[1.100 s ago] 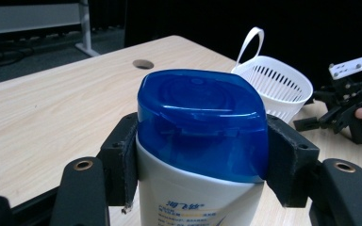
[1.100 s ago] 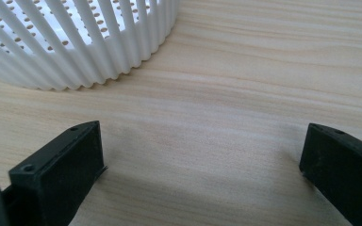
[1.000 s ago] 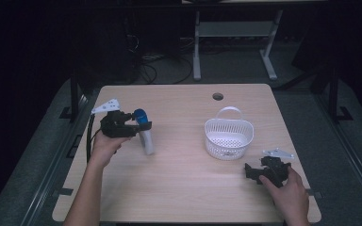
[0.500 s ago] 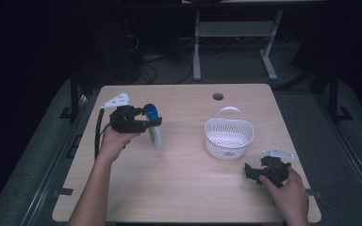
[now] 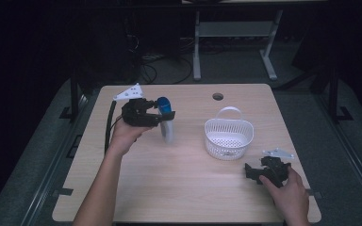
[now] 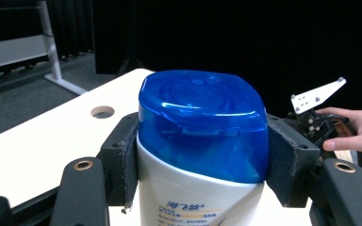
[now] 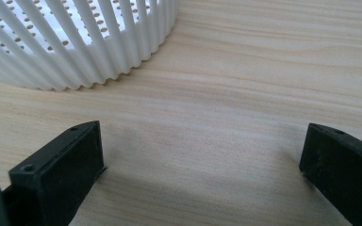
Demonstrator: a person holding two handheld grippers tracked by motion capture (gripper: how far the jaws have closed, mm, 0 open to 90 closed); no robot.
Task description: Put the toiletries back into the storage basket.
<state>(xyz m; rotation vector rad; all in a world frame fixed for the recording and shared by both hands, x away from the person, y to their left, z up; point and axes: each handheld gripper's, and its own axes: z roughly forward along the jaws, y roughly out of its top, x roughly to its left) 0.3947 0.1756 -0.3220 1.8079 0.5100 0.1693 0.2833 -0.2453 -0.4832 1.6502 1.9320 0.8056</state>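
Note:
A white bottle with a blue cap (image 5: 166, 120) hangs above the left part of the table, upright. My left gripper (image 5: 162, 116) is shut on it just under the cap. In the left gripper view the bottle (image 6: 201, 141) sits squeezed between the two black pads (image 6: 123, 160). A white slatted basket (image 5: 228, 136) with a handle stands right of centre. My right gripper (image 5: 250, 171) rests low at the front right, held by a hand, jaws wide apart with nothing between them. In the right gripper view the basket wall (image 7: 85, 42) is close ahead of the open gripper (image 7: 200, 160).
The wooden table (image 5: 188, 188) has a round cable hole (image 5: 218, 96) near its far edge. Dark floor, cables and a metal frame lie beyond the table. The person's right hand (image 6: 353, 132) appears far off in the left gripper view.
My left gripper has carried the bottle up and to the right, toward the table's middle. The right gripper has stayed in place at the front right.

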